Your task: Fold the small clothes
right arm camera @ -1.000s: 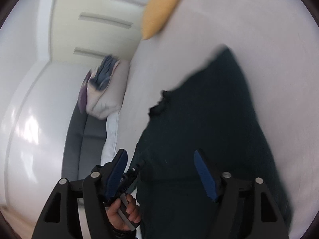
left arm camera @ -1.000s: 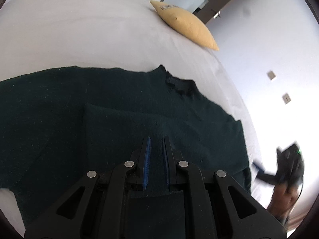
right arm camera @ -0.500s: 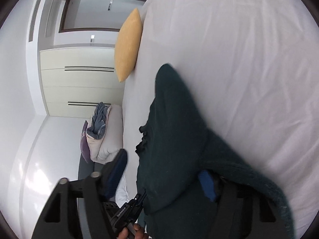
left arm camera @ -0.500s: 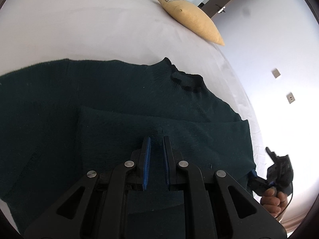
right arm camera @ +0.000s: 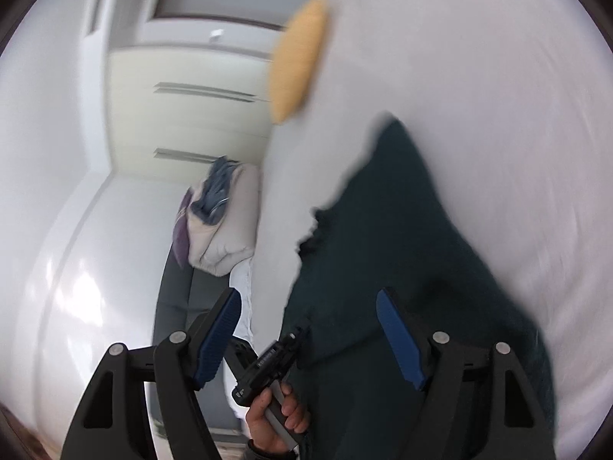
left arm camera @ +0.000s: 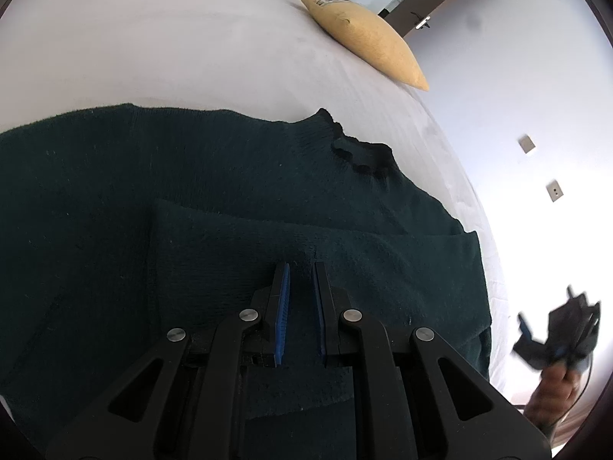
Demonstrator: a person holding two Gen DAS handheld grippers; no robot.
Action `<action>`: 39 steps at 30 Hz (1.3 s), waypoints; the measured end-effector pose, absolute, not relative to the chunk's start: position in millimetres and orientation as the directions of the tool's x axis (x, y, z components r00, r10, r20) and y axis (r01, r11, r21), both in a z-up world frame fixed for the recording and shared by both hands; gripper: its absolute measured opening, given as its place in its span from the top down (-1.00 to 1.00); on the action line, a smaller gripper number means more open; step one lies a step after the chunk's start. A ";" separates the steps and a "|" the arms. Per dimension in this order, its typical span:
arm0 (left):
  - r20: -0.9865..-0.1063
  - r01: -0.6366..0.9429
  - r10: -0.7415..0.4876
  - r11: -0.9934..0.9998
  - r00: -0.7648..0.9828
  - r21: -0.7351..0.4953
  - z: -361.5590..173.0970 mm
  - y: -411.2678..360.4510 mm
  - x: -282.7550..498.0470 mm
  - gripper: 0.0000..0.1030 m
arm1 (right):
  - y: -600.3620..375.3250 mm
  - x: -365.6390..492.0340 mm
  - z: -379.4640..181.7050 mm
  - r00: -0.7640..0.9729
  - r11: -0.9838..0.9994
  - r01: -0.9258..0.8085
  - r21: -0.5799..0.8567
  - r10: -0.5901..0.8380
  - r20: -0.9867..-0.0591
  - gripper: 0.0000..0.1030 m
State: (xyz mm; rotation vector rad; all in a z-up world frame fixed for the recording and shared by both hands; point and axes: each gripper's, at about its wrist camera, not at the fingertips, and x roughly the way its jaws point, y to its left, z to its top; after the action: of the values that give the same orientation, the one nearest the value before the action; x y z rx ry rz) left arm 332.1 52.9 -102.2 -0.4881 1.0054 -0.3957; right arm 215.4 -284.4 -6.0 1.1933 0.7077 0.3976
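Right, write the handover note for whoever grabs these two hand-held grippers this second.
Left hand-held gripper: nearly shut, over the folded-in part of the dark green sweater; whether it pinches knit cannot be told.
Right hand-held gripper: open, empty, off the bed's edge beside the sweater.
Sweater lies on the white bed, collar toward the yellow pillow.
Done: one side or sleeve is folded in over the body.
Left: the other side appears still unfolded; fold it in, then fold the length and flatten.
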 end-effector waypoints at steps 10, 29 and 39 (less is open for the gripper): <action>-0.664 0.108 -0.575 0.789 0.478 -0.605 -116.1 62.5 331.6 0.79 | -310.4 345.4 -52.6 0.619 0.396 0.139 0.908 0.681 -0.392 -0.37; -0.637 0.054 -0.500 0.809 0.586 -0.586 -83.6 117.6 278.3 0.79 | -289.3 228.0 -59.6 0.507 0.394 0.116 0.912 0.766 -0.395 -0.30; -0.480 -0.340 -0.168 0.512 0.861 -0.789 -82.3 360.3 129.5 -0.77 | -189.7 183.1 -11.5 0.455 0.354 -0.068 0.933 0.843 -0.287 -0.36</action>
State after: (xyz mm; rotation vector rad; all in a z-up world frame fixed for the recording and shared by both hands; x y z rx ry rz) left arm 129.5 360.3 -82.3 -1.0425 0.5480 0.1095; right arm 183.1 -189.7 -11.5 1.0423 0.9145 0.7091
